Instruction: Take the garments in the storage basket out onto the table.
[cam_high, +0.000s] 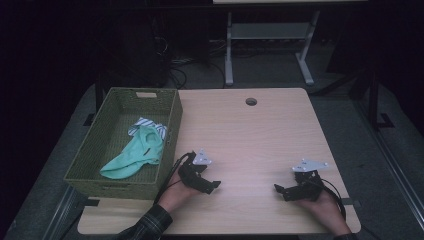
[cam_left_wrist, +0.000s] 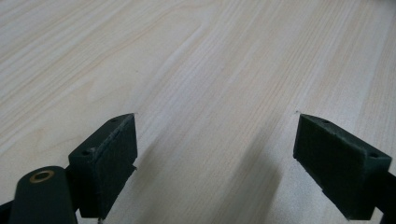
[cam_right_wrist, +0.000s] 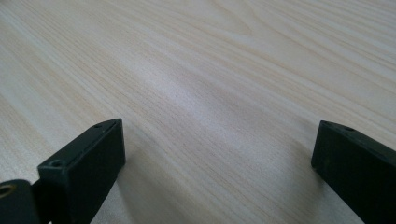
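Worktop: pale wood grain, bare across the middle and right; dark room behind it.
Left gripper: rests low on the near worktop just right of the basket, jaws spread wide with nothing between them; the left gripper view has plain wood between the pads.
Right gripper: near right part of the worktop, well apart from the left one, jaws also parted and empty, pointing inward; bare wood ahead in the right gripper view.
Green cloth: mint garment crumpled inside the basket, toward its right wall, nearest to the left gripper.
Striped cloth: lies just behind the green one, partly under it.
Basket: woven, olive, at the left edge of the worktop; its tall right wall stands between the left gripper and the cloth.
Risk, reach: a straight sideways move probably knocks the wall and shoves the basket; going over the rim looks safer.
Risk, grab: a pinch may snag both cloths, since they overlap.
Risk, cable: the left cable trails beside the basket corner and could catch.
Far: round hole in the worktop, white desk frame on the floor beyond; neither obstructs.
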